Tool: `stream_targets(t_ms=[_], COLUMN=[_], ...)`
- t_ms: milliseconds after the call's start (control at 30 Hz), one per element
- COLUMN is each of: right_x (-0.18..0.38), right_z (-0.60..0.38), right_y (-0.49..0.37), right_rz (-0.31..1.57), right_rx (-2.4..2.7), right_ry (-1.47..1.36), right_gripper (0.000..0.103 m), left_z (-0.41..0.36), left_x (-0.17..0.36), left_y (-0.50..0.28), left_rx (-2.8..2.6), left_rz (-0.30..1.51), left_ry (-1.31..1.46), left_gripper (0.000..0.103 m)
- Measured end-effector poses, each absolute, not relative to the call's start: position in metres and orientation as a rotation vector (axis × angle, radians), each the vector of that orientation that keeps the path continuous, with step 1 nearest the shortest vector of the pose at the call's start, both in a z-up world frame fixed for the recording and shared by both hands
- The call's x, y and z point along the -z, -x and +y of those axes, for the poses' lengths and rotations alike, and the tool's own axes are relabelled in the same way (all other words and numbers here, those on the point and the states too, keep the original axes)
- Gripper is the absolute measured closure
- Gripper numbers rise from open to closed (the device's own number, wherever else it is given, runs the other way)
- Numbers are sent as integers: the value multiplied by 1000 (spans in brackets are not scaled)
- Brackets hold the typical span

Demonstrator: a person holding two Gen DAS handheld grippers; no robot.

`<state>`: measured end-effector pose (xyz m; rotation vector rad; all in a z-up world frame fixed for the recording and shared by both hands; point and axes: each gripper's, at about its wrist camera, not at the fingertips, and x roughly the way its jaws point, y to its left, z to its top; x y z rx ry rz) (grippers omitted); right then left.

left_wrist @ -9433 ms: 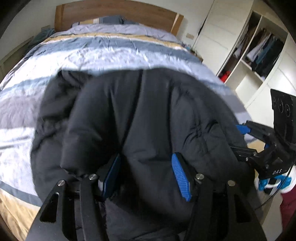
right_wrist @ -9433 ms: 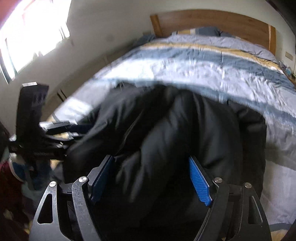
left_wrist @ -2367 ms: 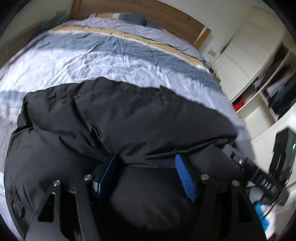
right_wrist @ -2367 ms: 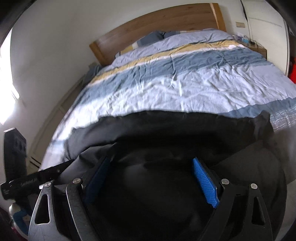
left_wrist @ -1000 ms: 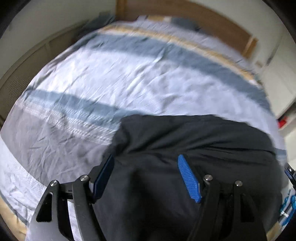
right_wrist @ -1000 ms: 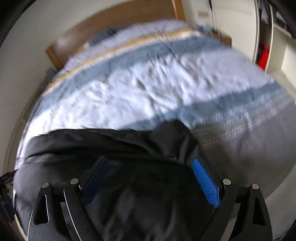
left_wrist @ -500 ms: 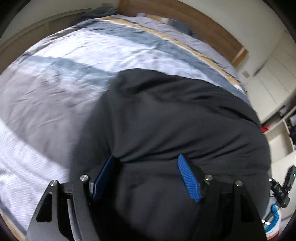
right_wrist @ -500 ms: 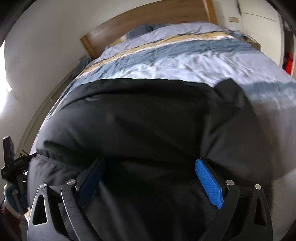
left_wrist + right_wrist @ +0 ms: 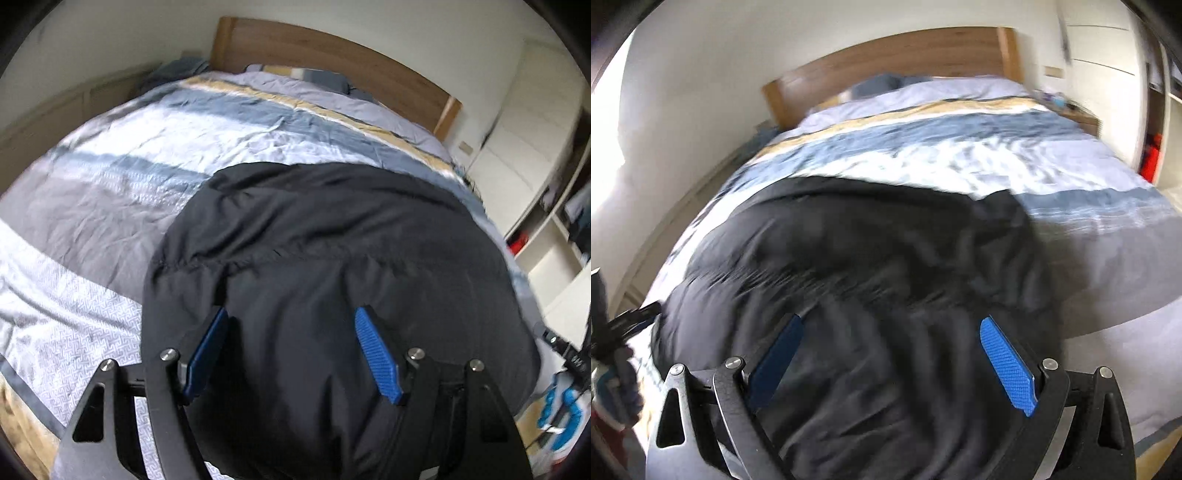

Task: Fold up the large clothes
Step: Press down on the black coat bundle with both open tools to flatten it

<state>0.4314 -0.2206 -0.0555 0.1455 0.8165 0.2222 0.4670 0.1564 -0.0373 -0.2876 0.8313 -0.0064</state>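
Observation:
A large black padded jacket (image 9: 332, 251) lies bunched on the striped bed near its foot edge; it also fills the lower middle of the right wrist view (image 9: 868, 280). My left gripper (image 9: 291, 347) is open, its blue pads (image 9: 376, 354) wide apart over the jacket's near part. My right gripper (image 9: 890, 354) is open too, pads (image 9: 1006, 363) spread over the jacket's near edge. Whether either touches the fabric I cannot tell. The right view is motion-blurred. The other gripper shows at the left edge of the right wrist view (image 9: 613, 325).
The bed (image 9: 155, 147) has a blue, white and tan striped cover and a wooden headboard (image 9: 332, 55). White wardrobes and open shelves (image 9: 546, 206) stand to the right. Shoes (image 9: 561, 406) lie on the floor at the bed's foot. A nightstand (image 9: 1078, 118) sits beside the headboard.
Both grippers stay open. Both views have pulled back from the jacket, so more of the bed shows. The jacket lies lower and flatter than half a second ago.

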Motion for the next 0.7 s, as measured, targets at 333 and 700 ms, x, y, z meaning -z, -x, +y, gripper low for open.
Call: stream_targets(t_ms=[333,700], right_x=[92,61], right_z=[-237,-219], right_y=[-414,-399], right_rz=[827,762], right_rx=[-158,-151], right_ry=[-140,-78], right_gripper=[6,6], left_z=[134,118], left_x=[51,25], left_y=[-448,-427], left_rx=[-35,-23], left_rz=[782,715], left_ry=[169,108], left_gripper=[33,33])
